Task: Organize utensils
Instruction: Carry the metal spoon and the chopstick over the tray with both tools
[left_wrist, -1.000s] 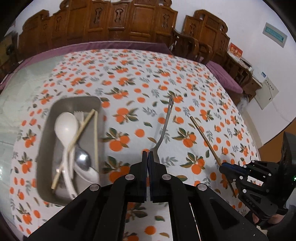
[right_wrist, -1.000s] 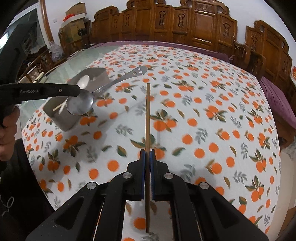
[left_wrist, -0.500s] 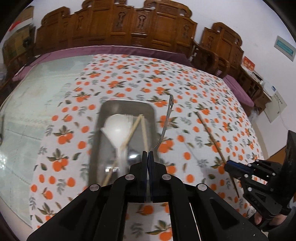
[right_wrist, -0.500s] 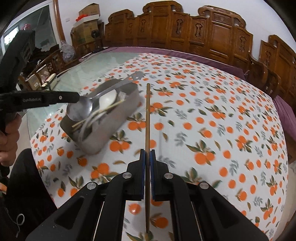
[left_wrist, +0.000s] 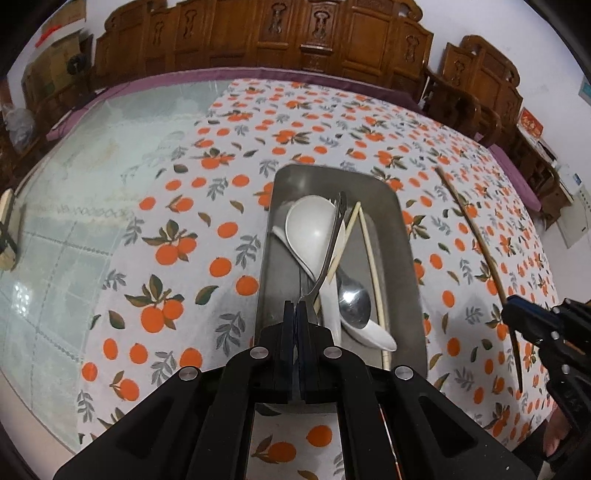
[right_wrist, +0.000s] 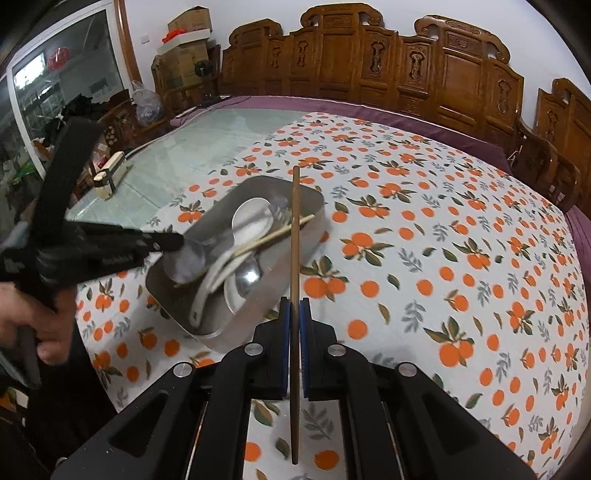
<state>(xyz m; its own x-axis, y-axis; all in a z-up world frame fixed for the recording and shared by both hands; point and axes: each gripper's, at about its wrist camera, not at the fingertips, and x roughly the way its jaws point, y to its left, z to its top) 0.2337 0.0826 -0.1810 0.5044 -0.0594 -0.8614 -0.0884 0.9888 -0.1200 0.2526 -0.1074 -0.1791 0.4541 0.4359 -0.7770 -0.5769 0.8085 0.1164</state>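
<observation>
My left gripper (left_wrist: 295, 308) is shut on a metal spoon (left_wrist: 328, 251) by its bowl end and holds it over the metal tray (left_wrist: 400, 236). The tray holds a white ceramic spoon (left_wrist: 310, 229), another metal spoon (left_wrist: 354, 301) and pale chopsticks (left_wrist: 373, 266). My right gripper (right_wrist: 294, 306) is shut on a dark wooden chopstick (right_wrist: 294, 236), held level beside the tray's right side (right_wrist: 295, 266). The left gripper (right_wrist: 170, 242) shows over the tray in the right wrist view. The right gripper (left_wrist: 517, 314) shows at the right in the left wrist view.
The table has an orange-patterned cloth (right_wrist: 443, 240) and bare glass (left_wrist: 74, 177) on its left part. Carved wooden chairs (right_wrist: 369, 62) line the far edge. A small cream box (right_wrist: 110, 177) sits on the glass at the left.
Both grippers have moved left toward the tray. My left gripper now holds the spoon above the tray's contents; my right gripper has brought the chopstick up to the tray's right side.
</observation>
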